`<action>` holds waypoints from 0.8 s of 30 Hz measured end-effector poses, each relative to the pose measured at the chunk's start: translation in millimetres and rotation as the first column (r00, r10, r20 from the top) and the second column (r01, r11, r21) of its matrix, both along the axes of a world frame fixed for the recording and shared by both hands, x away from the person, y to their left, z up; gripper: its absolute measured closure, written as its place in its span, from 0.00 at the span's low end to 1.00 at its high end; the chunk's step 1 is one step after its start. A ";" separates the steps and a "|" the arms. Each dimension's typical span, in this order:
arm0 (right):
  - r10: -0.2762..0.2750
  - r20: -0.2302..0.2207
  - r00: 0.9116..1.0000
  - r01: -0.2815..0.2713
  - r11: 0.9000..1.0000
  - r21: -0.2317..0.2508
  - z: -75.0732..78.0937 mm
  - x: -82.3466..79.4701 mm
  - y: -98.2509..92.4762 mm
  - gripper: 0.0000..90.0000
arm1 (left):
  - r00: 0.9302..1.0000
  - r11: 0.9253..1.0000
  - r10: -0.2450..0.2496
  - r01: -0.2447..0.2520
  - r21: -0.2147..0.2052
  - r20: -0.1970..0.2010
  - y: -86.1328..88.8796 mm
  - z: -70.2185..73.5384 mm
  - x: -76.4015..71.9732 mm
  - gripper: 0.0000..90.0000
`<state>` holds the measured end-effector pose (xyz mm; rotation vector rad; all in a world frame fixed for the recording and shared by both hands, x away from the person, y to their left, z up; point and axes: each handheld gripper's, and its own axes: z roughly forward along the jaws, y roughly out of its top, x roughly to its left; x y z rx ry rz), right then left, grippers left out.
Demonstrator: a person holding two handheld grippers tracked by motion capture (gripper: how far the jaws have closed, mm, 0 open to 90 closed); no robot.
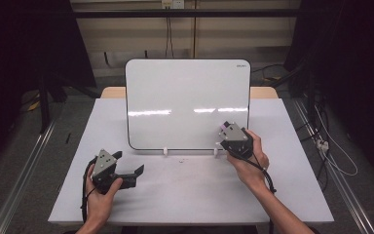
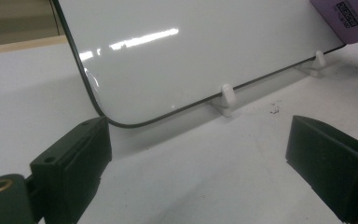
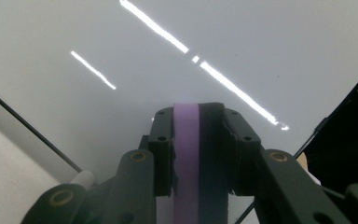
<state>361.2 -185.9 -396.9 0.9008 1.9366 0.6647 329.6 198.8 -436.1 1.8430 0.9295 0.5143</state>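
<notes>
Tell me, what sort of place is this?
Probably a lab recording bench: a bare white rectangular table, a glossy white whiteboard propped on it, and loose cables across the dark floor.

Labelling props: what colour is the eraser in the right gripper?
Purple eraser, clearest in the right gripper view.

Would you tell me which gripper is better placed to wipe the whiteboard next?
Right. The right gripper is shut on the purple eraser, right at the whiteboard near its lower right corner. The left gripper stands open and empty on the table.
</notes>
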 end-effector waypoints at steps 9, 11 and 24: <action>0.008 0.006 1.000 -0.008 0.999 0.037 -1.0 0.4 -4.3 0.74 | 1.000 1.000 0.007 -0.007 0.000 -0.001 0.9 -0.2 0.5 0.07; 0.012 0.005 1.000 -0.012 0.998 0.061 -1.2 0.9 -6.5 0.73 | 1.000 1.000 0.007 -0.007 0.000 0.001 1.1 0.1 0.2 0.07; 0.003 -0.031 1.000 0.004 0.970 0.241 -0.3 2.8 -20.2 0.45 | 1.000 1.000 0.015 -0.015 0.007 0.009 1.7 -0.4 -1.4 0.07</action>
